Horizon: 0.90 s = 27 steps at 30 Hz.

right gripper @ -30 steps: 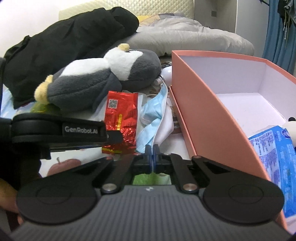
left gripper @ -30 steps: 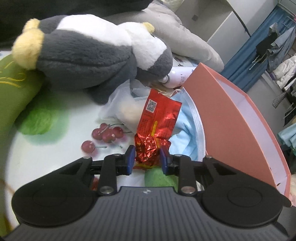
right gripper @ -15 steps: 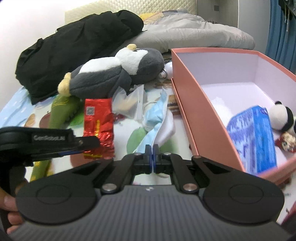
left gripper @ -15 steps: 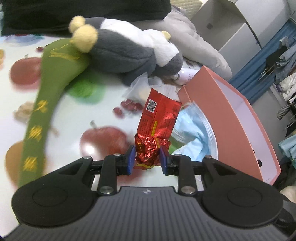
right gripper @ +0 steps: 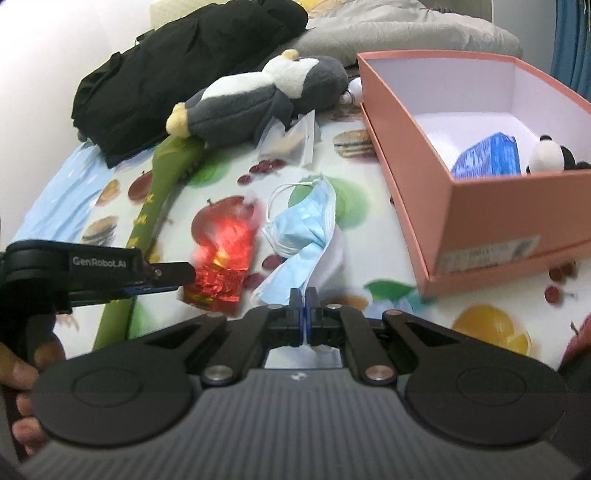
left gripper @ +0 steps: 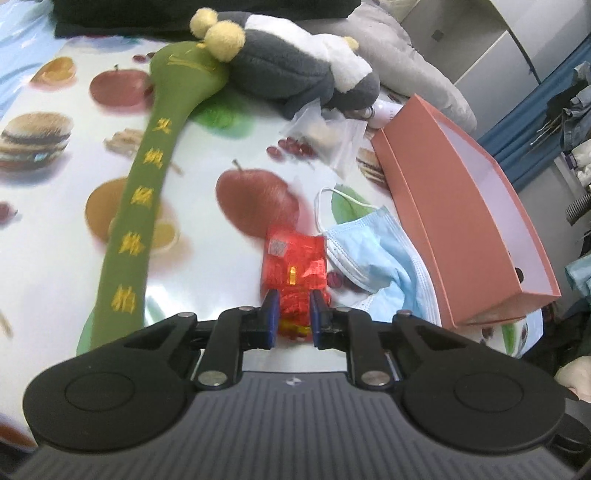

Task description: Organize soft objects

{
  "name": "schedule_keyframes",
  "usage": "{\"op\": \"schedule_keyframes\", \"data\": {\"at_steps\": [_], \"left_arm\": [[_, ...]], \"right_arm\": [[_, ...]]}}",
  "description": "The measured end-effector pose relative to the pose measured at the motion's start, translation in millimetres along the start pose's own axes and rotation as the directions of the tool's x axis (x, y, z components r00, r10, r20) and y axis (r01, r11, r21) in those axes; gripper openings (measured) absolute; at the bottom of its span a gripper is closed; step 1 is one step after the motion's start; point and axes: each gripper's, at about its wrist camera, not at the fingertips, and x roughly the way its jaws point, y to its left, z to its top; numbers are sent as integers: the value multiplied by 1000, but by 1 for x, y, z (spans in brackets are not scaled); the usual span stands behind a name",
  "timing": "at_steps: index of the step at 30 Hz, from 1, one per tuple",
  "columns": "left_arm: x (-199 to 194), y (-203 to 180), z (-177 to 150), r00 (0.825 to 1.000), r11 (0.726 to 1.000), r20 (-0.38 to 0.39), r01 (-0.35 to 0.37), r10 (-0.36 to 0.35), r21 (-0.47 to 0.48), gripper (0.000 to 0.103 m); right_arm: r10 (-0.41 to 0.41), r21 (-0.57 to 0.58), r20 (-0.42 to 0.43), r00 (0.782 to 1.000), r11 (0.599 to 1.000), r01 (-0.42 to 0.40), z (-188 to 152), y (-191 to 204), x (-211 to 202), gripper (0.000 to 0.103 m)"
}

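My left gripper (left gripper: pixel 292 308) is shut on a red foil packet (left gripper: pixel 295 266) and holds it above the fruit-print cloth; the packet also shows blurred in the right wrist view (right gripper: pixel 221 258). My right gripper (right gripper: pixel 303 299) is shut on the edge of a blue face mask (right gripper: pixel 306 229), which hangs from it; the mask lies right of the packet in the left wrist view (left gripper: pixel 373 254). The pink box (right gripper: pixel 491 221) stands to the right and holds a blue pack (right gripper: pixel 487 157) and a small panda toy (right gripper: pixel 550 155).
A grey and white plush penguin (left gripper: pixel 295 62) and a long green embroidered cushion (left gripper: pixel 147 184) lie at the far left. A clear plastic bag (left gripper: pixel 325 129) lies near the box corner. A black jacket (right gripper: pixel 177 70) and grey bedding (right gripper: pixel 406 33) sit behind.
Both grippers have pulled back and up from the pile. The red packet came away with the left gripper, and the mask was drawn out toward the front by the right gripper.
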Motion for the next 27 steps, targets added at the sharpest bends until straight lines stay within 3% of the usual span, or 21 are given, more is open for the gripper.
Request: {"op": "schedule_keyframes", "data": {"at_steps": [13, 15, 17, 19, 24, 27], "left_arm": [[9, 5, -4, 999, 999, -29, -45, 45, 12, 22], [10, 4, -3, 998, 999, -36, -50, 50, 13, 27], [10, 4, -3, 998, 998, -35, -54, 54, 13, 38], [8, 6, -3, 998, 998, -26, -60, 60, 7, 46], [7, 8, -3, 998, 998, -27, -62, 62, -3, 49], [7, 9, -3, 998, 998, -25, -60, 60, -8, 50]], "right_arm": [[-42, -42, 25, 999, 998, 43, -7, -6, 3, 10], [-48, -51, 34, 998, 997, 50, -7, -5, 2, 15], [-42, -57, 55, 998, 997, 45, -6, -4, 0, 38], [-44, -67, 88, 995, 997, 50, -5, -1, -4, 51], [-25, -138, 167, 986, 989, 49, -2, 10, -10, 52], [-4, -156, 192, 981, 987, 34, 1, 14, -5, 63]]}}
